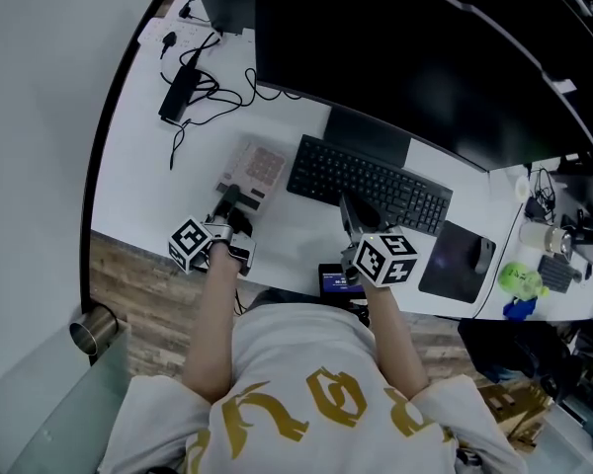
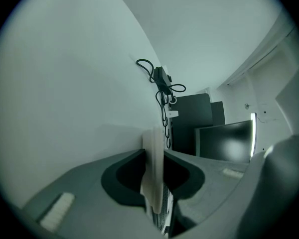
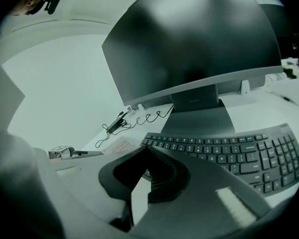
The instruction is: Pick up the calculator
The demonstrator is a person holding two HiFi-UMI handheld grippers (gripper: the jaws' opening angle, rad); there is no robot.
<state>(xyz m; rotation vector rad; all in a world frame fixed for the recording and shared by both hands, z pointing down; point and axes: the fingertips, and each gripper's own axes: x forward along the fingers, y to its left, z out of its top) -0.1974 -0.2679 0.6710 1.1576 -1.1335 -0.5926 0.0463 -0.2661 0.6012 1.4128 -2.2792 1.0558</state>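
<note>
Looking down, I had the big dark monitor (image 1: 415, 57) spread across the back of the white counter (image 1: 128, 176), and the black keyboard (image 1: 371, 181) sat just in front of its stand. Right of the keyboard lay a dark mouse pad (image 1: 453, 263) with a mouse (image 1: 485, 255) at its far edge.

Left of the keyboard, just beside it, was the pale calculator (image 1: 255, 169). My left hand-held gripper (image 1: 229, 203) was at its near end, and in the left gripper view the jaws were clamped on it: the calculator (image 2: 153, 171) stood edge-on as a thin pale slab pinched between them, with a few rows of keys showing low down. I couldn't tell whether it had cleared the counter or was resting on it.

My right hand-held gripper (image 1: 348, 215) hung over the keyboard's near edge. Its own view showed the jaws (image 3: 142, 151) brought together at the tips with nothing gripped, only a sliver of white counter visible through the hollow behind them.

Far back on the left, a black power adapter (image 1: 181, 89) lay in its tangle of cable.
</note>
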